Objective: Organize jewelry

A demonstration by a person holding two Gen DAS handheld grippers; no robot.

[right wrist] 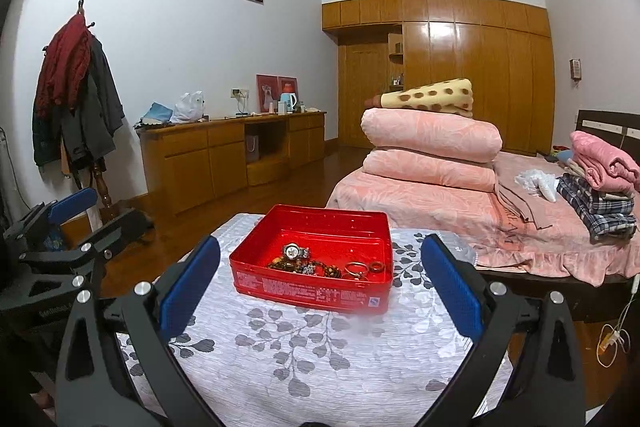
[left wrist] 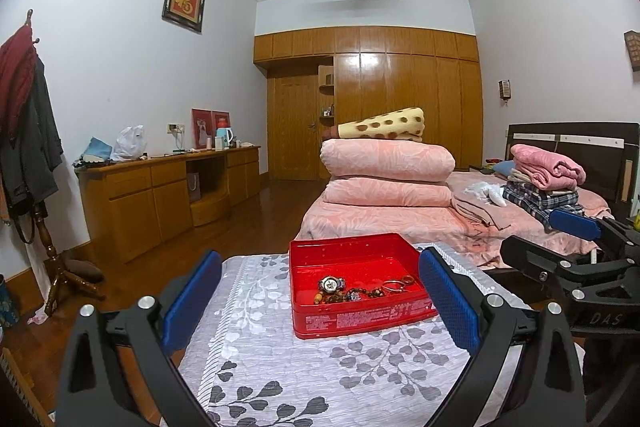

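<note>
A red metal tin (left wrist: 360, 323) (right wrist: 312, 291) sits open on a small table under a grey leaf-print cloth (left wrist: 280, 367) (right wrist: 304, 359). Inside lie a silver wristwatch (left wrist: 331, 283) (right wrist: 296, 251), a dark bead bracelet (left wrist: 360, 295) (right wrist: 320, 269) and a couple of rings (left wrist: 394, 285) (right wrist: 362, 269). My left gripper (left wrist: 320, 307) is open, held back from the tin with nothing between its blue pads. My right gripper (right wrist: 320, 283) is open too, the tin lying beyond its fingers. The right gripper (left wrist: 576, 251) shows at the right edge of the left wrist view.
A bed (left wrist: 400, 223) (right wrist: 440, 211) with stacked pink quilts and folded clothes stands just behind the table. A wooden dresser (left wrist: 168, 191) (right wrist: 232, 155) lines the left wall, and a coat stand (left wrist: 32, 147) (right wrist: 80, 99) is nearer. Wooden floor (left wrist: 256, 211) lies between.
</note>
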